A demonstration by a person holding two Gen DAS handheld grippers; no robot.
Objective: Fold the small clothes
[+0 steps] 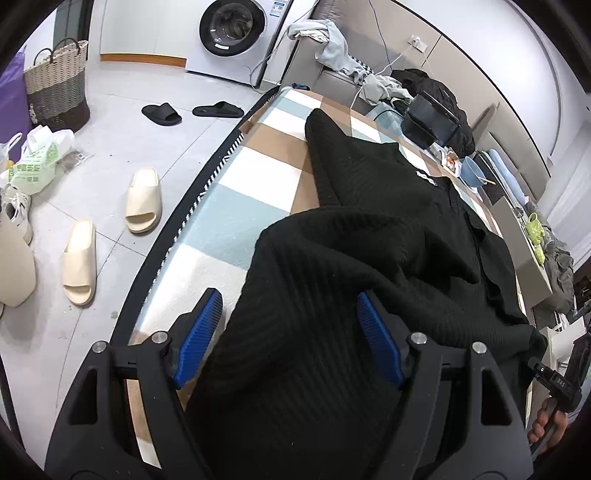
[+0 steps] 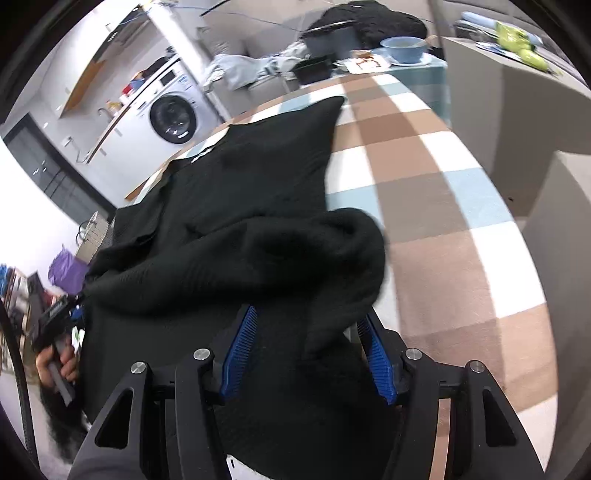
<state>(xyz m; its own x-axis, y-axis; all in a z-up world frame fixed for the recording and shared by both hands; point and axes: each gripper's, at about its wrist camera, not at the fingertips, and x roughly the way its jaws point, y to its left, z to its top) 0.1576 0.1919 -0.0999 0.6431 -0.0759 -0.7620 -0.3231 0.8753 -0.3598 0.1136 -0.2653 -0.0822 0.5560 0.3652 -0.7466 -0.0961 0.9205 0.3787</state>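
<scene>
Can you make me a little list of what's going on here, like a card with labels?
Garment: black ribbed knit top, partly folded over itself
Surface: checked cloth on the table
Left gripper: jaws apart, fabric between them
Right gripper: jaws apart, fabric between them
Far end: blue bowl
Floor: cream slippers, black slippers
Background: washing machine

Left gripper (image 1: 288, 332): pointing steeply down, blue ribbed pads (image 1: 197, 339) set apart, black fabric bunched between them; contact of pads with fabric unclear. Right gripper (image 2: 308, 345): same downward tilt, jaws narrower, fabric lying between pads (image 2: 376, 356); grip not confirmed. Bare hand (image 1: 548, 424) on right handle; other hand (image 2: 62, 363) wraps left handle
</scene>
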